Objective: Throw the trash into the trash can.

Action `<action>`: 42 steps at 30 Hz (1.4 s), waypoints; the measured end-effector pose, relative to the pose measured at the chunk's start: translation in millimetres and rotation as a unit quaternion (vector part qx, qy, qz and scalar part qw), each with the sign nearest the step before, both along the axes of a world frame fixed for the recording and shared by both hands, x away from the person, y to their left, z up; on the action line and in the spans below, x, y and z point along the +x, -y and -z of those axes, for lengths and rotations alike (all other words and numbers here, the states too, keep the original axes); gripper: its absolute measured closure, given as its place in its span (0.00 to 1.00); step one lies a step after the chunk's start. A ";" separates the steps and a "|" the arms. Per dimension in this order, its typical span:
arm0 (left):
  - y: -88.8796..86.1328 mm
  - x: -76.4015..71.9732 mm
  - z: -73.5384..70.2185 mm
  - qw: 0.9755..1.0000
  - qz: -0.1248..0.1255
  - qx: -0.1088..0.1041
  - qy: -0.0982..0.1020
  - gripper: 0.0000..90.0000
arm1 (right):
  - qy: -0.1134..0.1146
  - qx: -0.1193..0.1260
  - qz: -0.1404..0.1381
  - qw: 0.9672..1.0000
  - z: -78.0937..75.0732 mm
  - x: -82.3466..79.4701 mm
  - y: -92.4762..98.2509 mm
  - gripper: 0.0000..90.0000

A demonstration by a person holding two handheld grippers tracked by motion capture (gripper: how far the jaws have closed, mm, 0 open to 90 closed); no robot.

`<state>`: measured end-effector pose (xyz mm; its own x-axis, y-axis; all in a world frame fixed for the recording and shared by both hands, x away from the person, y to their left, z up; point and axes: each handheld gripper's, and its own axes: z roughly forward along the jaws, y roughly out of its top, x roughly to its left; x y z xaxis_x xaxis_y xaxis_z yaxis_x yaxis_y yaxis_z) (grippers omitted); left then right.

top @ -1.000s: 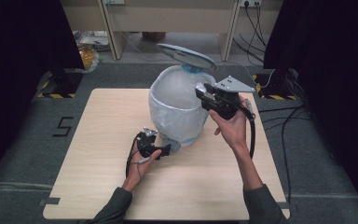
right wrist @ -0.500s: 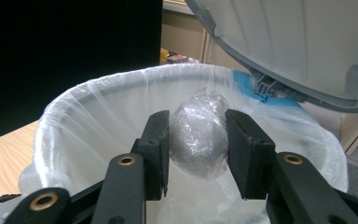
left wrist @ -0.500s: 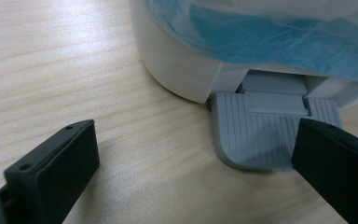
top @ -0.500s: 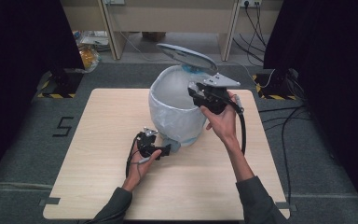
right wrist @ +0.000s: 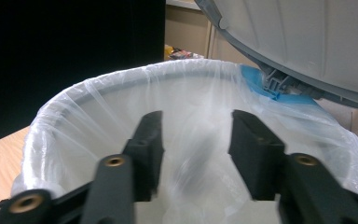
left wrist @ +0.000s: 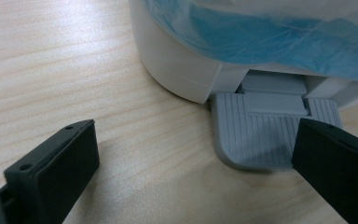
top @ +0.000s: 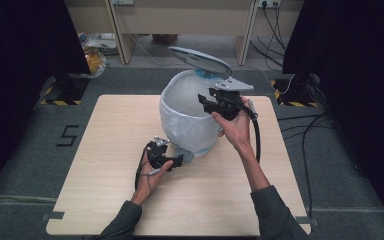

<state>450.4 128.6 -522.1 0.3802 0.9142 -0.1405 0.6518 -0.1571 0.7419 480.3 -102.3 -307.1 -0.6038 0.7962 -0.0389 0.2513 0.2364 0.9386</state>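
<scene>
Jaws on our right gripper (right wrist: 193, 156) had just been opening, nothing between them, over the light, flimsy-lined bin (top: 190, 122) mid-tabletop; left gripper (left wrist: 191, 163) gaped around its stiff pedal (left wrist: 261, 135).

Lab or recording studio setup. Light wooden table (top: 105, 200) on grey carpet (top: 25, 165), black curtains (top: 20, 35) on both sides, hazard-taped stand bases (top: 60, 92), loose cables (top: 305, 130), a floor marker "5" (top: 67, 135), wall sockets (top: 267, 3).
</scene>
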 end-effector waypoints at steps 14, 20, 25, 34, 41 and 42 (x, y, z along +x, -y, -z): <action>0.1 0.0 0.0 1.000 0.000 0.000 0.000 0.00 | 0.017 0.007 0.006 1.000 -14.4 -15.1 20.8 0.51; 0.2 0.1 0.0 1.000 0.001 0.000 0.000 0.00 | 0.028 0.013 0.014 0.999 -20.9 -28.0 39.4 0.49; 0.4 0.1 0.0 1.000 0.001 0.000 0.000 0.00 | 0.032 0.017 0.020 0.999 -22.3 -36.3 52.4 0.49; 0.5 0.1 0.0 1.000 0.002 -0.001 0.000 0.00 | 0.043 0.025 0.029 0.998 -19.5 -55.8 76.5 0.49; 0.5 0.1 0.0 1.000 0.002 -0.001 0.000 0.00 | 0.047 0.019 0.032 0.998 -9.8 -69.5 89.9 0.49; 0.5 0.1 0.0 1.000 0.002 0.000 0.000 0.00 | 0.047 0.019 0.032 0.998 -9.8 -69.5 89.9 0.49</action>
<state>450.6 128.2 -522.1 0.3833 0.9128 -0.1410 0.6509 -0.1586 0.7424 410.8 -192.3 -297.3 -0.5464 0.8352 -0.0620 0.1754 0.1865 0.9667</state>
